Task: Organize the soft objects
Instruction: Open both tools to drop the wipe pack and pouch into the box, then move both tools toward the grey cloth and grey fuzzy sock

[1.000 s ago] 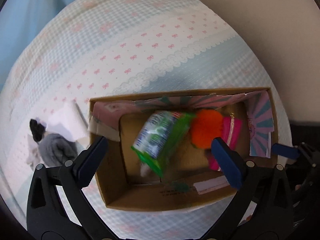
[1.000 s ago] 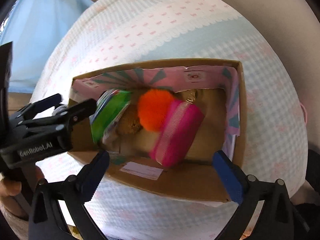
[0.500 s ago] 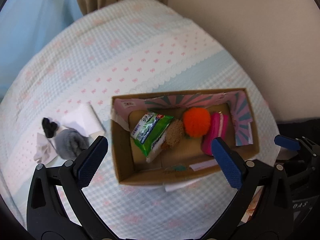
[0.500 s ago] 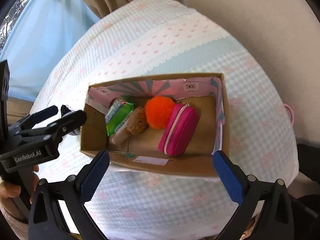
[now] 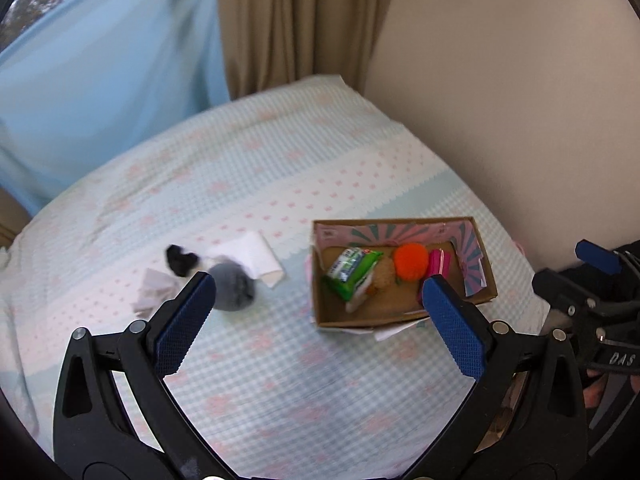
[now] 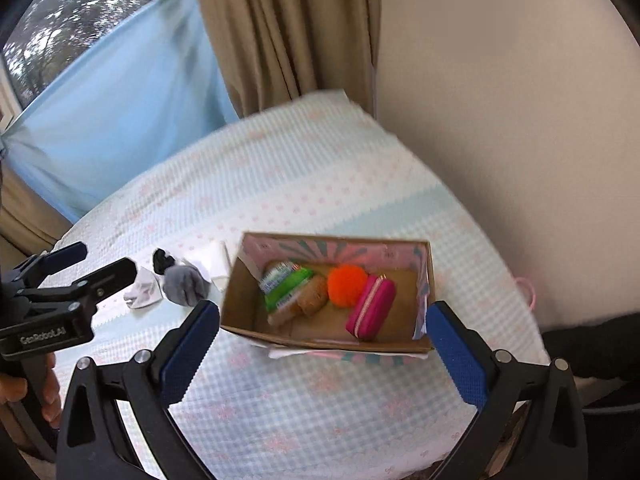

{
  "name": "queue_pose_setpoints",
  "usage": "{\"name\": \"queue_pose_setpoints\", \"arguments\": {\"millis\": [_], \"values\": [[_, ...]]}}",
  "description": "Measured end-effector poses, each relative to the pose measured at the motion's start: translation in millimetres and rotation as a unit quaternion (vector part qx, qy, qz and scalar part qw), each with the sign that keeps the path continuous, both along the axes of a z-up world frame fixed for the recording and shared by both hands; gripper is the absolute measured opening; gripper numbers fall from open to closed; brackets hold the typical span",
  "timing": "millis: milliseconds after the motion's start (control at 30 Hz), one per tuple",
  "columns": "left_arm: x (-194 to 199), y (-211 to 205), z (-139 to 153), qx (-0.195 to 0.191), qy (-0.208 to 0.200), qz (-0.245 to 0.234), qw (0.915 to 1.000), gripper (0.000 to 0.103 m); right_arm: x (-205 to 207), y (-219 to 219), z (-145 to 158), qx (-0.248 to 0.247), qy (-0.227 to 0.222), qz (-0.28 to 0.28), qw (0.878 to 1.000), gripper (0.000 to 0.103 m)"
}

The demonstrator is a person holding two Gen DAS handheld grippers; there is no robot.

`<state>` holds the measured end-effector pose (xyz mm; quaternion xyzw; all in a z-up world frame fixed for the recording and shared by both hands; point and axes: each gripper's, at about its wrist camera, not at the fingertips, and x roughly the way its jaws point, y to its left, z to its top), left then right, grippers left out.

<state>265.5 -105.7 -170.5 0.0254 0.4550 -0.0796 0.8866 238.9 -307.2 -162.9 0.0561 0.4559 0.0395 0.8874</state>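
Observation:
A cardboard box [image 5: 404, 318] [image 6: 320, 340] sits on the bed near the wall. It holds a green packet [image 5: 352, 272] [image 6: 286, 286], a brown plush [image 6: 312, 300], an orange pom-pom [image 5: 412, 262] [image 6: 347, 285] and a pink zip pouch [image 6: 370, 312]. Left of the box lie a grey soft item [image 5: 234, 286] [image 6: 184, 284], a black one [image 5: 180, 260], a white cloth [image 5: 250, 256] and a small white piece [image 6: 142, 292]. My left gripper [image 5: 316, 320] is open and empty, high above the bed. My right gripper [image 6: 320, 344] is open and empty, above the box's near side.
The bed has a pale blue and pink checked cover [image 5: 280, 380]. A beige wall [image 5: 500, 100] rises behind the box. A tan curtain [image 6: 288, 32] and a blue curtain [image 6: 112, 120] hang at the back. A pink loop [image 6: 526, 290] lies by the wall.
Both grippers have pulled back and up from the box, so the box looks smaller and the wall and curtains have come into view. Both stay open and empty.

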Motion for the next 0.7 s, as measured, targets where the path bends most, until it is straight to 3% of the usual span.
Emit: {"name": "queue_pose_setpoints", "arguments": {"millis": [367,700], "values": [[-87,130,37,-0.006,-0.048,0.066,0.9966,0.102,-61,96,56,0.012,-0.104,0.026,0.994,0.103],[-126,216,42,-0.003,-0.075,0.083,0.9937,0.102,-85,170,58,0.005,-0.13,0.017,0.991,0.103]]}}
